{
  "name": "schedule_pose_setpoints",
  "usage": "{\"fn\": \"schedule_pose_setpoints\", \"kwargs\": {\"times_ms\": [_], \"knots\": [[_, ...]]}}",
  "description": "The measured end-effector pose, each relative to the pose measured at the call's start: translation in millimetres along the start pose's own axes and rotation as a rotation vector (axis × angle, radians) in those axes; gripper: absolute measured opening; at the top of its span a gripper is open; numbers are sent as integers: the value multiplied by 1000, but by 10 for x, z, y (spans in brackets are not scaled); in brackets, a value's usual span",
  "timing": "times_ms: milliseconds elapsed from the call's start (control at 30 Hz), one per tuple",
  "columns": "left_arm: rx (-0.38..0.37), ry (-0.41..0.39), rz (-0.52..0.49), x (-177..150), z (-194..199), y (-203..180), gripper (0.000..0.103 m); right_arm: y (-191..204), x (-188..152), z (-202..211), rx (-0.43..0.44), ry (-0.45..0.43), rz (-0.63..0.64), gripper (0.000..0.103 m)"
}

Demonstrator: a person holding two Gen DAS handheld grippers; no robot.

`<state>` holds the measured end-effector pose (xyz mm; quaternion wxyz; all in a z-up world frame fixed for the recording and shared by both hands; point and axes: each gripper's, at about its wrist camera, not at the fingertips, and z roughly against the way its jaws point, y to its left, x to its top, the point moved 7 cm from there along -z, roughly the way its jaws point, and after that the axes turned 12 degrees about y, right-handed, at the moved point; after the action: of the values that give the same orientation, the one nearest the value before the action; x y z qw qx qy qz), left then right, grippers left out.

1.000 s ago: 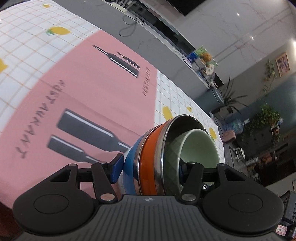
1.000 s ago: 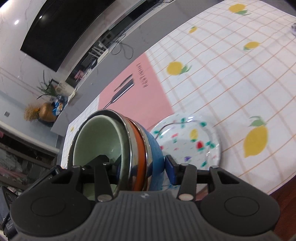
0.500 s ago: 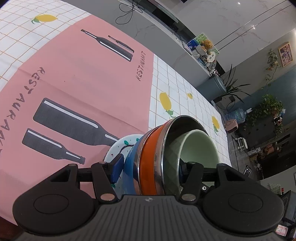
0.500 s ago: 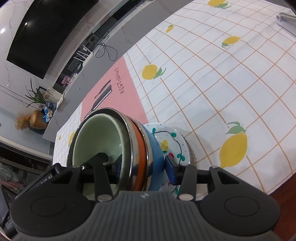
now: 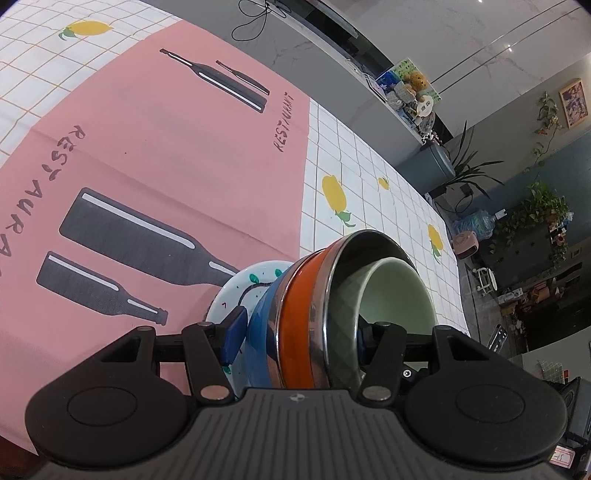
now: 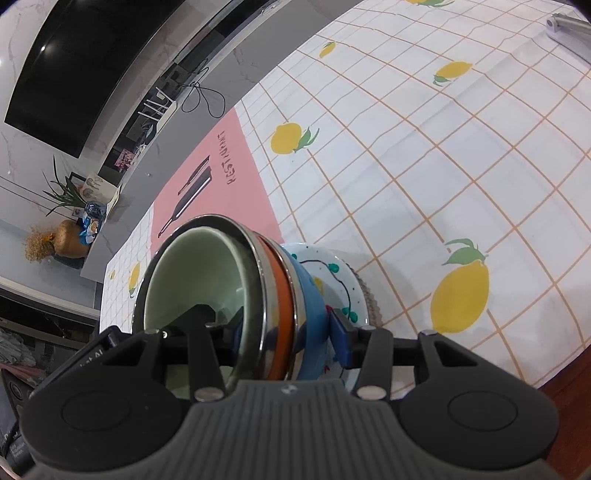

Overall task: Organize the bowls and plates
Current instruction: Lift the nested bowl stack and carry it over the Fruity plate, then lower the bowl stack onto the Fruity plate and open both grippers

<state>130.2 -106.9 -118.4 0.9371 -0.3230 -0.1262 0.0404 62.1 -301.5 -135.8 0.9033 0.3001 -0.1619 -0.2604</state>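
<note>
A nested stack of bowls fills both wrist views: a pale green bowl [image 5: 395, 295] inside a steel one, inside an orange bowl [image 5: 299, 314], inside a blue bowl [image 5: 260, 332]. My left gripper [image 5: 299, 338] is shut on one side of the stack. My right gripper [image 6: 284, 334] is shut on the other side of the same stack [image 6: 192, 280]. A white plate with coloured speckles [image 6: 341, 284] lies on the tablecloth just under the stack, also in the left wrist view [image 5: 240, 284]. I cannot tell if the stack touches the plate.
The table carries a lemon-print checked cloth [image 6: 461, 155] with a pink restaurant-print mat [image 5: 155, 155]. A metal tube [image 6: 569, 31] lies at the far right. The table's wooden front edge [image 6: 569, 398] is close by.
Both grippers have carried the bowl stack over the speckled plate and lower; more of the plate now shows beneath the stack in both views. The grips are unchanged.
</note>
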Motion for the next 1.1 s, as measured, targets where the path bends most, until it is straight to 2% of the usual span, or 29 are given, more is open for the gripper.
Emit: {"fn": "schedule_pose_setpoints", "kwargs": {"times_ms": [233, 267, 333, 367, 633, 833, 1000, 1100], "knots": [[-2, 1, -12, 13, -5, -17, 63, -9, -3, 7, 15, 3, -6, 49], [1, -1, -13, 19, -6, -13, 68, -11, -2, 7, 17, 4, -9, 49], [4, -4, -11, 24, 4, 0, 77, -16, 2, 7, 19, 5, -17, 62], [4, -11, -5, 28, 17, 8, 79, -17, 5, 15, 17, -1, -17, 65], [2, -33, -10, 34, 155, -7, 80, -5, -9, 109, 13, -32, -3, 71], [65, -147, -130, 38, 578, -133, 79, 177, -58, 353, -56, -125, 114, 72], [171, -296, -305, -42, 1067, -312, 78, 423, -166, 725, -150, -285, 264, 76], [213, -351, -381, -138, 1321, -418, 75, 576, -278, 918, -187, -365, 349, 78]]}}
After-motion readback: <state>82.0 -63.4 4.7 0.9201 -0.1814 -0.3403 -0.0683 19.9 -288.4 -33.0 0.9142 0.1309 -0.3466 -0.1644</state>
